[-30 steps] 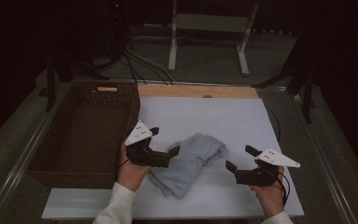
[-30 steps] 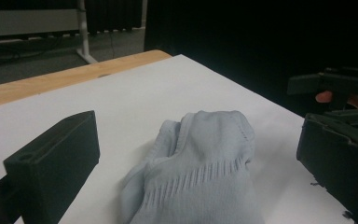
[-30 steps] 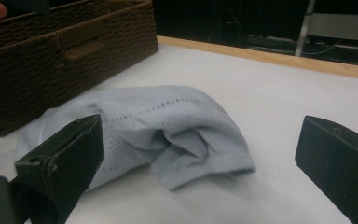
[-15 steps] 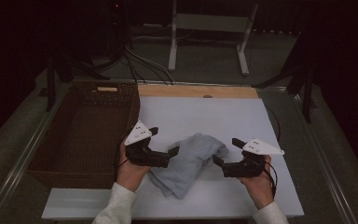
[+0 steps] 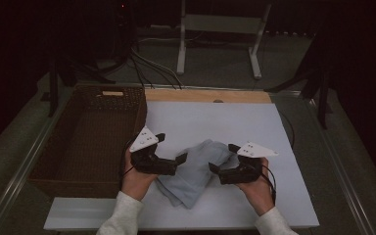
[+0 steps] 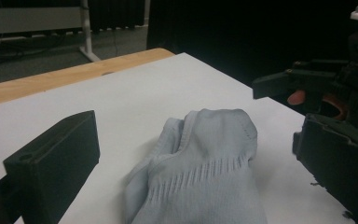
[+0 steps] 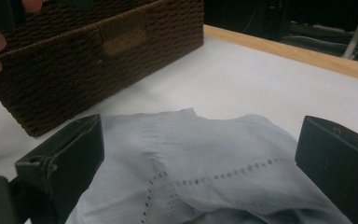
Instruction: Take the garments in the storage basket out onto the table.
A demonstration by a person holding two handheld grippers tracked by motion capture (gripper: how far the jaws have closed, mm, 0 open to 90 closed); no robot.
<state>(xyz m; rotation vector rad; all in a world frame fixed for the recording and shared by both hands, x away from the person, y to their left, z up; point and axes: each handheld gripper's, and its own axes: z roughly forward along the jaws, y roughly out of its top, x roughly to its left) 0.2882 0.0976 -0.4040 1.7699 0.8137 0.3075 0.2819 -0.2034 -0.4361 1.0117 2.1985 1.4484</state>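
A pale grey-blue knitted cloth [image 5: 196, 169] lies crumpled on the white tabletop [image 5: 215, 122], near its front. My left gripper [image 5: 180, 160] stands open at the cloth's left edge, pointing right. My right gripper [image 5: 216, 170] stands open at the cloth's right edge, pointing left. In the left gripper view the cloth [image 6: 205, 186] lies between the wide-apart jaws of the left gripper [image 6: 196, 163], and the right gripper [image 6: 307, 86] faces it from the far side. In the right gripper view the cloth [image 7: 205, 140] spreads between the open jaws of the right gripper [image 7: 200, 163].
A dark brown wicker basket [image 5: 58, 161] stands against the table's left side; its wall [image 7: 98, 51] rises just past the cloth. A wooden strip [image 5: 205, 95] runs along the table's far edge. Cables and a white stand [image 5: 220, 24] are on the floor beyond.
My right gripper has moved left from the table's right part up to the cloth's edge. The left gripper and the cloth have hardly moved.
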